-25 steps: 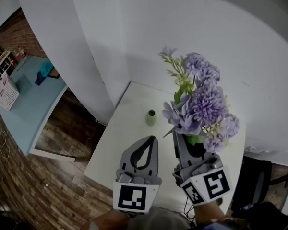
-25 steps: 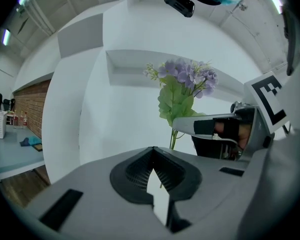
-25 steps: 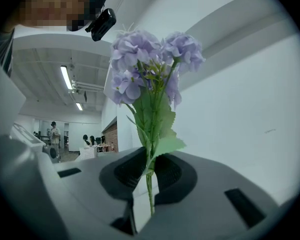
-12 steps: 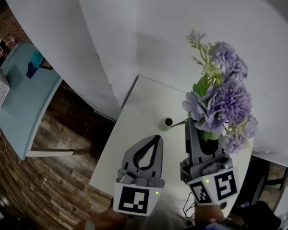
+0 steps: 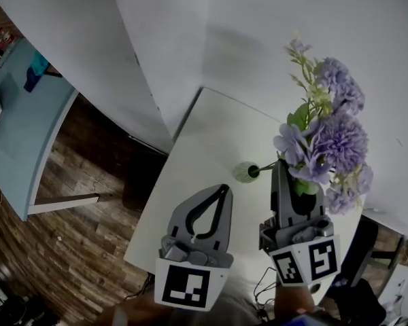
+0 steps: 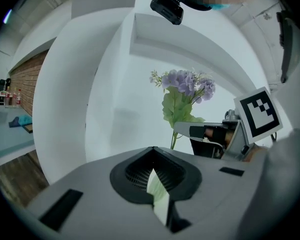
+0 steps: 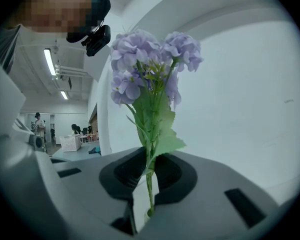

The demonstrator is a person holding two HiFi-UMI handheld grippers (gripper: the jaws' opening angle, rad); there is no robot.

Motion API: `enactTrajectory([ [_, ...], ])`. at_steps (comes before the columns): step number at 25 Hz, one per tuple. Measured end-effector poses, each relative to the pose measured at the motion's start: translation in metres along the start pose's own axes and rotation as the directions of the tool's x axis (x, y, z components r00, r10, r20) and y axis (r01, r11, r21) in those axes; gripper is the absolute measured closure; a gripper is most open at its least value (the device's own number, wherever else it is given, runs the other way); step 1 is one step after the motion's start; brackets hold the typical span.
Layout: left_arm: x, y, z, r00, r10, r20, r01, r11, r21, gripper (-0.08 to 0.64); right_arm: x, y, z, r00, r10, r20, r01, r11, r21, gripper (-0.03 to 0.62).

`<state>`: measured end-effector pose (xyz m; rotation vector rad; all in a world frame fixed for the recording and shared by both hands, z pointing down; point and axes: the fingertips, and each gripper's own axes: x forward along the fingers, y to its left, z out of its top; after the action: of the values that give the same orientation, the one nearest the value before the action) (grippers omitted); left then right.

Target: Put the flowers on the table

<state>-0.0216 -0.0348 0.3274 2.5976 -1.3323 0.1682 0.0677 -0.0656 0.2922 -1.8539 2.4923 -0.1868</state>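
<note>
Two grippers, one bunch of flowers, one vase and one table make up the scene you are working in.

Your left gripper (image 5: 224,190) and right gripper (image 5: 280,167) hang side by side above the near part of the white table (image 5: 204,148), and each carries one marker cube at its rear. The flowers (image 5: 333,141) are a single bunch with several purple heads, green leaves and a thin green stem, and they stand upright above your right gripper, off the tabletop.

Container: the small green vase (image 5: 244,172) stands alone on the table, between the tips of the two grippers and just beside the right one. In the head view, the lower end of the stem reaches to its dark mouth. You cannot tell from any view whether the stem tip is inside the vase or only at its rim. Nothing else shows in it.

Jaws, right: narrow, pressed onto the flower stem, which runs straight down between the pads in the right gripper view, with one leaf spreading just above the jaw tips.

Jaws, left: tips brought together with nothing held. The left gripper view shows only a pale sliver of the scene beyond through the slit between them. This gripper touches neither the vase nor the flowers.
</note>
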Motion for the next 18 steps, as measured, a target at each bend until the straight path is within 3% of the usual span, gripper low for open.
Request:
enactTrajectory([
  [18, 0.001, -0.017, 0.023, 0.994, -0.043, -0.103, 0.039, 0.998, -0.046, 0.552, -0.013, -0.008, 0.002, 0.994, -0.043, -0.099, 0.037, 0.997, -0.061, 0.532],
])
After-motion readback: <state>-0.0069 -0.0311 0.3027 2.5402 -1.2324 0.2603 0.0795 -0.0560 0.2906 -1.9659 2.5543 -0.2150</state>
